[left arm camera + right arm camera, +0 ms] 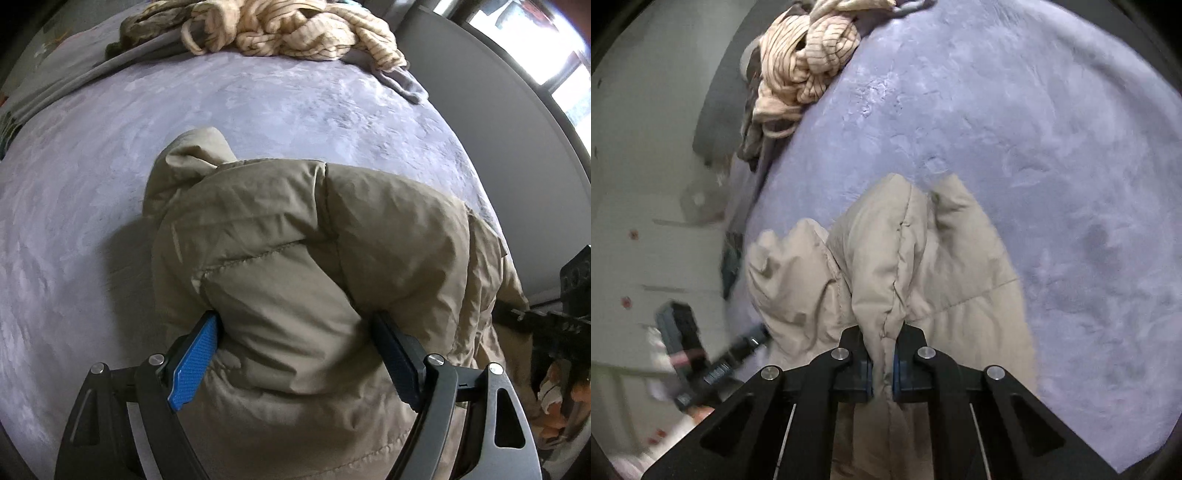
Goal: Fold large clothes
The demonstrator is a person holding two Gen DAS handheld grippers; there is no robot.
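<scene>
A large khaki puffer jacket [295,236] lies bunched on the lilac bed cover [258,103], hood pointing away from me. My left gripper [295,332] is wide open, its blue pads on either side of a thick fold of the jacket, pressing into it. In the right wrist view the same jacket [886,266] rises in a ridge, and my right gripper [882,354] is shut on a pinched fold of it. The other gripper [690,354] shows blurred at the lower left of that view.
A heap of cream striped knitwear [295,33] with grey and olive clothes [147,26] lies at the far end of the bed; it also shows in the right wrist view [805,62]. A grey wall panel [480,110] runs along the bed's right edge. The lilac cover [1034,147] stretches beyond the jacket.
</scene>
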